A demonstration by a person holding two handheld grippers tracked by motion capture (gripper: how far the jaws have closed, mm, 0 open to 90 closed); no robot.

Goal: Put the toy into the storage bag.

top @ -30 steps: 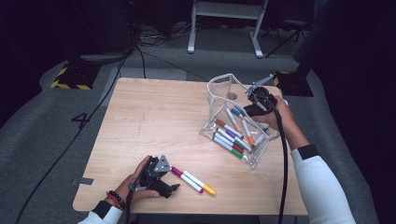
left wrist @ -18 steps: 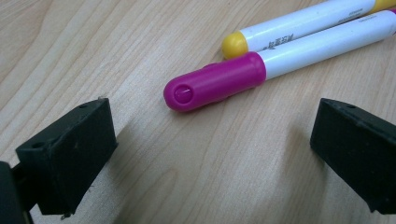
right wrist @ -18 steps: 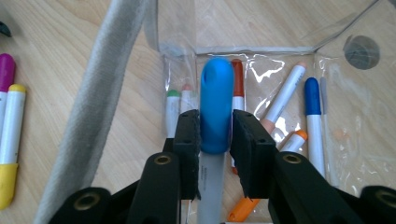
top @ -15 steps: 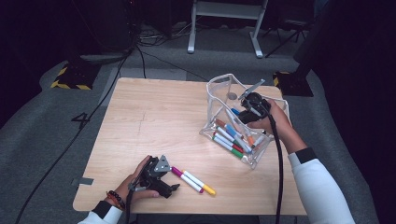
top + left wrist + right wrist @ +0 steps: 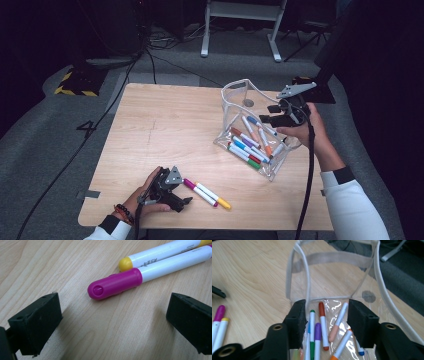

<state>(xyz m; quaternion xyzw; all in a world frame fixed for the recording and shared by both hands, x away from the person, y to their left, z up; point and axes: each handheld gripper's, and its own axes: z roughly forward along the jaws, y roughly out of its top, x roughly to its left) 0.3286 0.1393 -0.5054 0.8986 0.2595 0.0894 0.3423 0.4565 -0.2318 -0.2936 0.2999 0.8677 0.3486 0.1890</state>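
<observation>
- High view: markers are being gathered into the clear plastic pouch with white edging [image 5: 248, 131], which stands open on the light wooden table [image 5: 165, 125] with several coloured markers inside. The right hand-held gripper [image 5: 272, 114] hovers above the pouch mouth; its jaws have just been opening, with nothing between them. The left hand-held gripper [image 5: 186, 198] rests on the table beside two loose pens.
- Left gripper view: jaws spread wide and empty; the magenta-capped white marker [image 5: 147, 274] lies just ahead between them, touching the yellow-capped white marker [image 5: 160, 255].
- Right gripper view: released jaws frame the pens in the pouch, so a drop looks finished.
- Next move, as I judge it: close the left jaws squarely across the magenta marker's barrel without nudging its neighbour, then lift.
</observation>
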